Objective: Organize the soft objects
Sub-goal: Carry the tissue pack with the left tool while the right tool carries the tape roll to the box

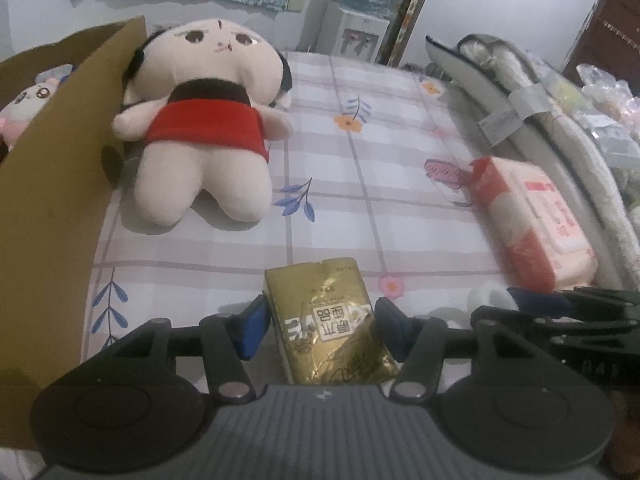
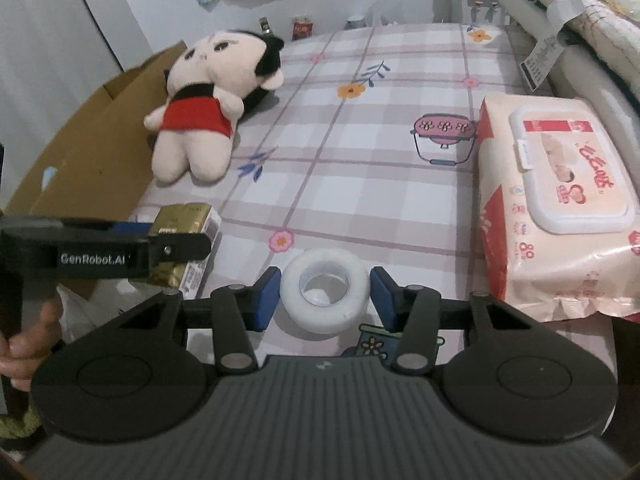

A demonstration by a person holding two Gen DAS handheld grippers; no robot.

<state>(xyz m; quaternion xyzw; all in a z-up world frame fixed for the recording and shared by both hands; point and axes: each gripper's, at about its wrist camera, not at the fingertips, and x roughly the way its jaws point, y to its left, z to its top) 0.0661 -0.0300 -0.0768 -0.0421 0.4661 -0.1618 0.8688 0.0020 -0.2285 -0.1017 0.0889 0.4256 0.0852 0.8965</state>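
My left gripper point(image 1: 322, 312) is shut on a gold tissue pack point(image 1: 324, 312) that lies on the checked bedsheet point(image 1: 360, 208), its blue pads pressing both sides. The right wrist view shows the same pack point(image 2: 188, 216) at the left, with one of the left gripper's fingers point(image 2: 176, 248) across it. My right gripper point(image 2: 326, 280) is shut on a white tape roll point(image 2: 324, 296) lying flat on the sheet. A large plush doll point(image 1: 200, 128) in a red dress lies face up farther back, beside the cardboard box point(image 1: 52, 184). A pink wet-wipes pack point(image 2: 560, 208) rests to the right.
A small white plush point(image 1: 24, 104) sits inside the open cardboard box at the left. Folded bedding and bags point(image 1: 540, 92) are piled along the right edge of the bed. A water dispenser point(image 1: 356, 36) stands beyond the bed. A hand point(image 2: 28, 344) grips the left gripper's handle.
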